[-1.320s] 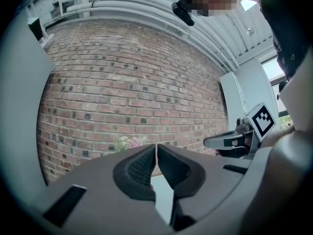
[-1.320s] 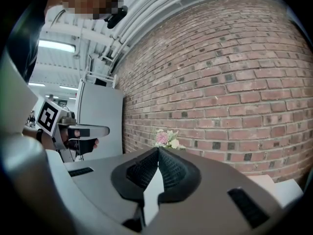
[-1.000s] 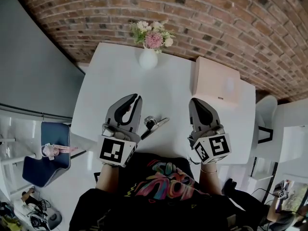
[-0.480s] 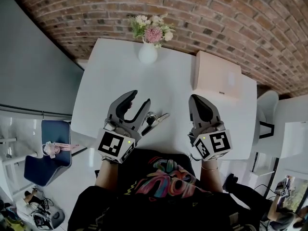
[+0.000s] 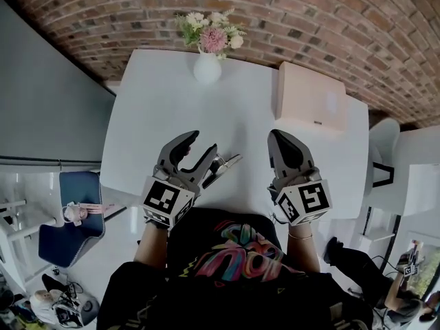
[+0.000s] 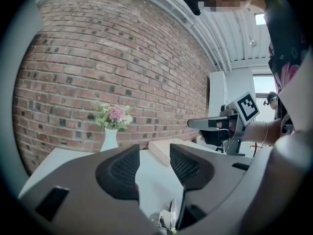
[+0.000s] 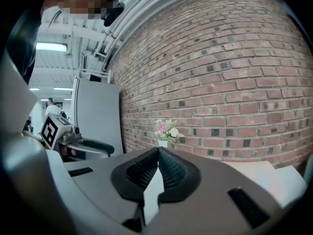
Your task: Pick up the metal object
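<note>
1. White rectangular worktop (image 5: 165, 108), set against a red-brown brick wall (image 5: 309, 19).

2. Small shiny silver metal object (image 5: 225, 164), elongated. It lies on the worktop near the front edge, just beside the left gripper's inner finger and partly covered by it in the head view. In the left gripper view it shows (image 6: 169, 218) low down, at the root of the gap between the fingers. Whether it touches a finger cannot be told.

3. Left gripper (image 5: 199, 145), grey, with a marker cube, held in the person's left hand and pointing slightly downward over the worktop. Its fingers (image 6: 122, 168) have just been opening and stand released, wide apart. The pads press on nothing.

4. Right gripper (image 5: 280, 137), grey, with a marker cube, held over the right half of the worktop, well apart from the metal object. Its fingers (image 7: 171, 173) are clenched, tips meeting, with nothing between them.

5. White bulbous vase of pink and white flowers (image 5: 207, 66), upright at the far edge of the worktop.

6. Pale pink flat rectangular box (image 5: 307, 105), at the far right corner of the worktop.

7. Blue chair (image 5: 69, 215), on the floor to the left of the worktop.
</note>
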